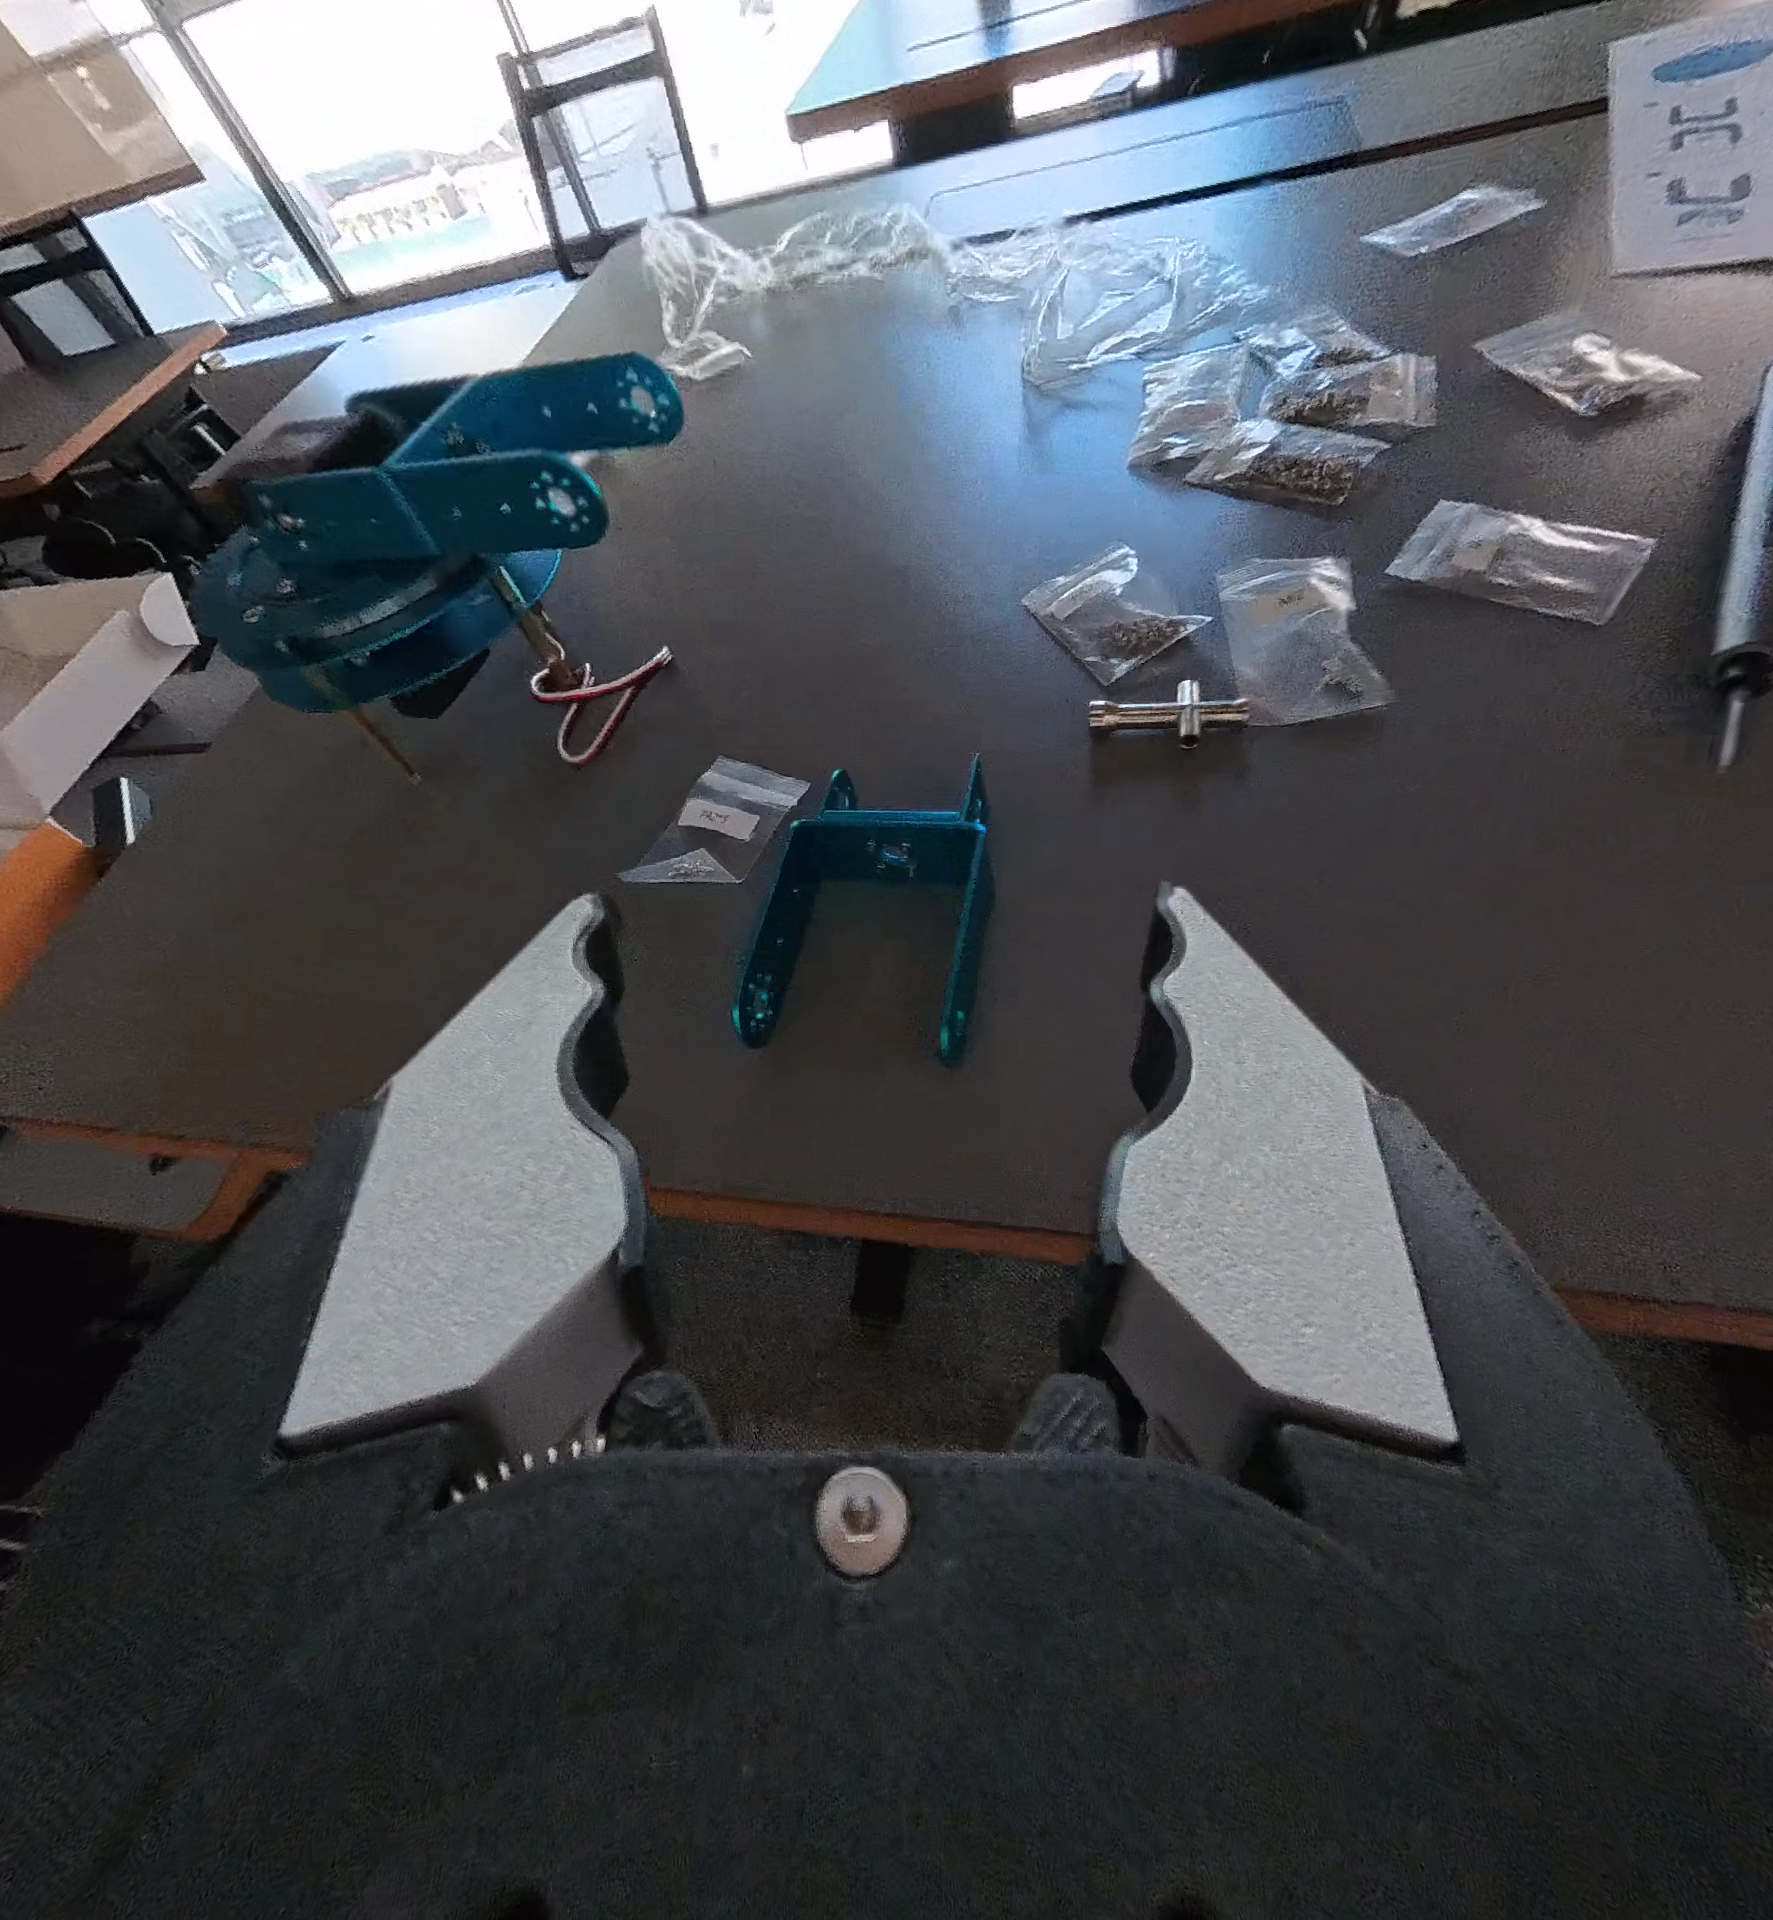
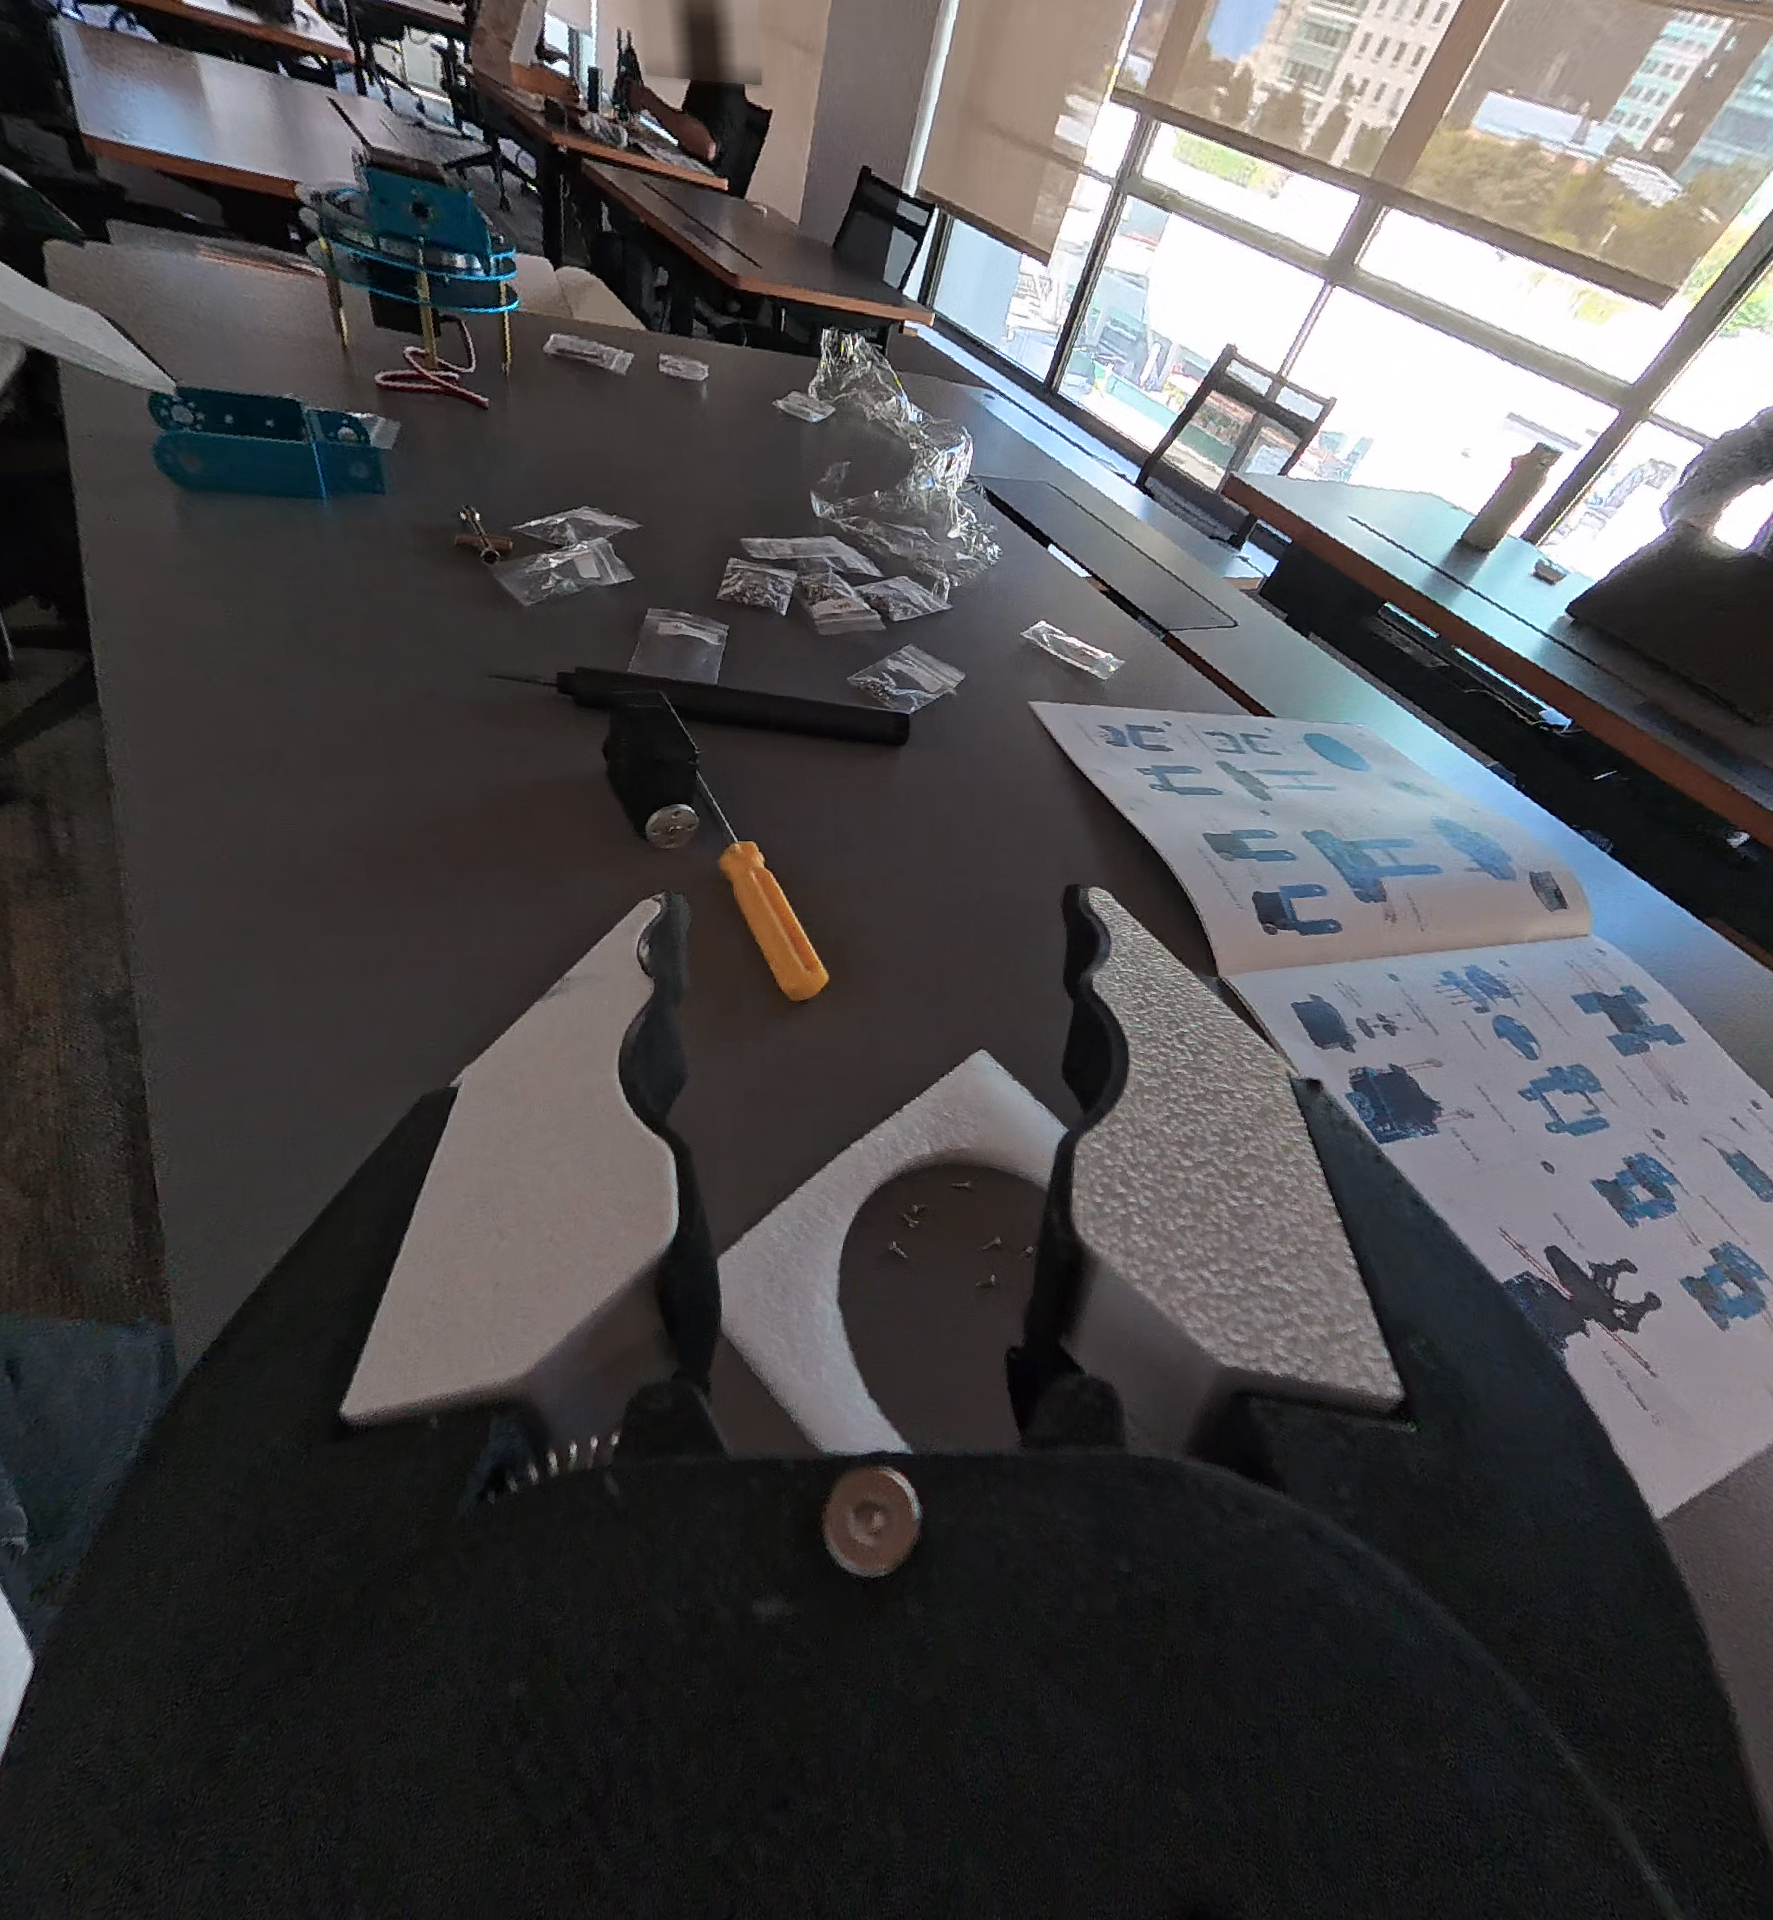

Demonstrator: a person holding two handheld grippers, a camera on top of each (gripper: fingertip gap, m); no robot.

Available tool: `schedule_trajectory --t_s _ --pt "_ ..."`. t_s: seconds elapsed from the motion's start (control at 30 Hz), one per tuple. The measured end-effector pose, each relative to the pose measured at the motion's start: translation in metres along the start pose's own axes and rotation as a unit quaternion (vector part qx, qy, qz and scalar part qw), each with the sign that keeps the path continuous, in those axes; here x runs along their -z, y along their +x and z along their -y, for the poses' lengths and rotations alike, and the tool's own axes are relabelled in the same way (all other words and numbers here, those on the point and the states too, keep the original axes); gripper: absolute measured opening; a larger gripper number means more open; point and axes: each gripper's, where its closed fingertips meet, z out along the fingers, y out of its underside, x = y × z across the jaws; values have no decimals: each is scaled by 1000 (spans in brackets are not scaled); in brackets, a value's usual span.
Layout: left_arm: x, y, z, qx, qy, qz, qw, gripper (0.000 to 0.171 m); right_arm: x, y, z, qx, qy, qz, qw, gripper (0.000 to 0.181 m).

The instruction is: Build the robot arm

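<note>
While left gripper (image 1: 882, 935) gapes above bracket (image 1: 866, 904), right gripper (image 2: 866, 935) hovers.

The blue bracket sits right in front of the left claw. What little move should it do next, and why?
Probably ease the left gripper forward and down over the blue bracket: its jaws are open and empty, and the bracket lies just ahead of them.

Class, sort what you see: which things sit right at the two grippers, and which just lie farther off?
At the grippers: left gripper, open, before the blue bracket and a small bag; right gripper, open, over the foam tray of loose screws, yellow screwdriver ahead.
Farther off: turntable assembly, cross wrench, screw bags, booklet, plastic wrap.
</note>
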Motion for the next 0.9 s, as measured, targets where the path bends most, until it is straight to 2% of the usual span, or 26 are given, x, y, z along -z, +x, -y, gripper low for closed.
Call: schedule_trajectory --t_s 0.07,0.17,0.23,0.27,0.33,0.53,0.63,0.7,0.9 --pt "-21 -8 -13 12 -33 -12 999 108 1 4 -6 8 -16 3 1000 74" --pt "-42 -11 -31 38 -73 -37 996 107 3 15 -17 36 -45 -11 998 73" --pt "-49 -9 -38 40 -95 -52 993 100 6 24 -20 40 -52 -26 998 73" --pt "-52 -9 -40 36 -101 -54 993 91 7 27 -20 36 -50 -32 998 73" --pt "-57 -8 -37 33 -99 -61 993 82 7 32 -21 22 -45 -40 998 73" --pt "-69 -7 -43 3 -141 -69 988 83 9 42 -36 23 -74 -56 995 73" --pt "-70 -5 -42 11 -151 -81 985 76 5 43 -41 26 -81 -47 995 73" --pt "-69 -4 -43 5 -159 -90 983 66 -1 44 -43 24 -82 -41 996 74" --pt "-68 0 -41 10 -167 -101 981 66 -36 34 -28 27 -51 -10 998 73"
